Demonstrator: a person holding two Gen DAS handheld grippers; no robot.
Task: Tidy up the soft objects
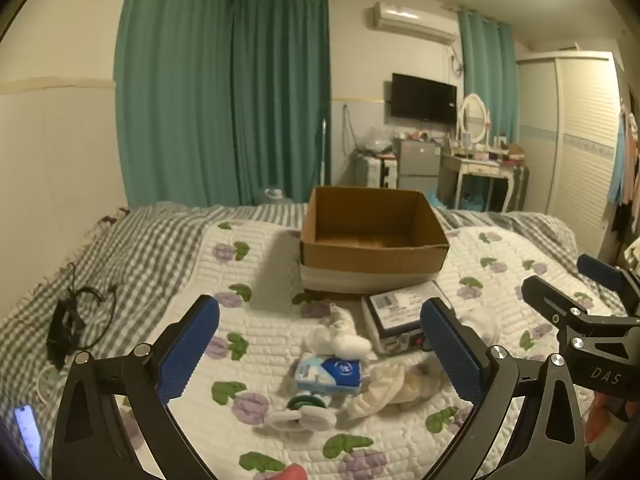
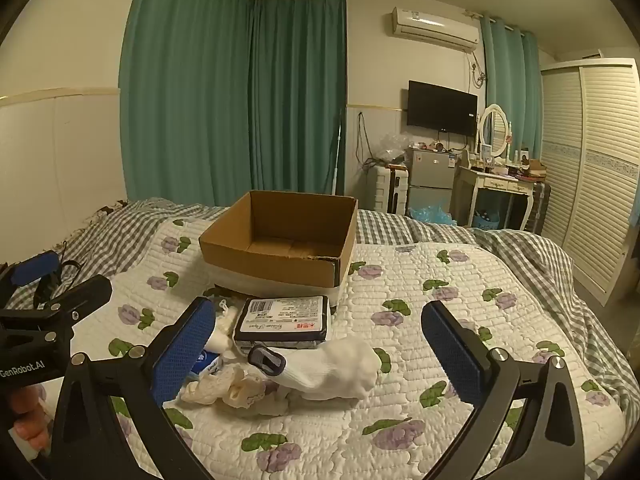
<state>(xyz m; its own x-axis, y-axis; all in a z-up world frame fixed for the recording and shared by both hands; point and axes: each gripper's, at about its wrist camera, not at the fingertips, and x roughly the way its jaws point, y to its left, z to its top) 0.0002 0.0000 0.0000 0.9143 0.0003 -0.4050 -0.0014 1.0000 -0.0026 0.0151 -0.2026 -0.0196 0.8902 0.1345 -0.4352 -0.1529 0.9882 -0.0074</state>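
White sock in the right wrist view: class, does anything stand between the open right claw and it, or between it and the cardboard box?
Nothing blocks the right claw from the white sock. Toward the cardboard box, a flat wrapped tissue pack lies between.

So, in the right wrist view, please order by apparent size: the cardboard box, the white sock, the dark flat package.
1. cardboard box
2. dark flat package and white sock: they look alike, and the sock lies nearer the camera, so I leave them unranked.

dim warm ceiling light glares top right; soft focus, fisheye-curved dark edges.
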